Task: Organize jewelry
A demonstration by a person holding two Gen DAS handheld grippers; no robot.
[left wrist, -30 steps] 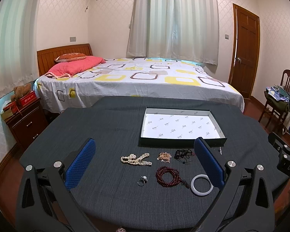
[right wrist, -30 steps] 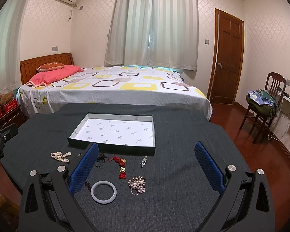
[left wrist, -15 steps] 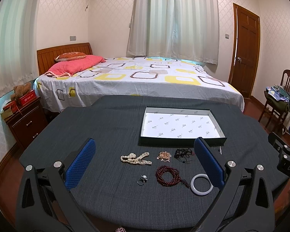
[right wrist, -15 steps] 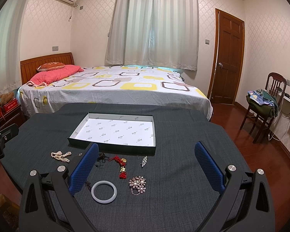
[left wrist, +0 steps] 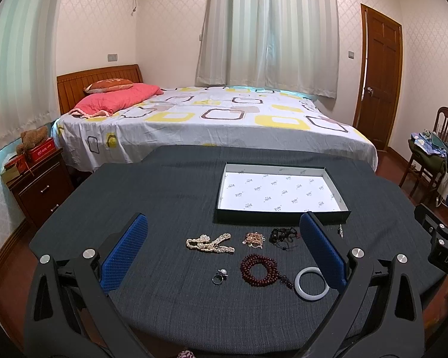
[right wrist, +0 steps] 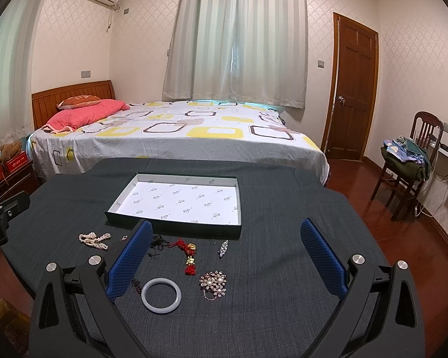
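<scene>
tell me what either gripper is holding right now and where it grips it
Nothing. The left gripper and right gripper are both open and empty.

Right tool (right wrist: 224, 253) spread wide above the dark desk (right wrist: 283, 268).
Between its blue pads lie a white bangle (right wrist: 161, 294), a pearl brooch (right wrist: 213, 283) and a red cord charm (right wrist: 188, 252); the empty tray (right wrist: 176, 226) sits beyond.

No visible change: jewelry, tray (left wrist: 283, 168), both hand-held grippers unmoved.

Bangle (left wrist: 310, 282) partly behind claw finger (left wrist: 321, 249)
</scene>
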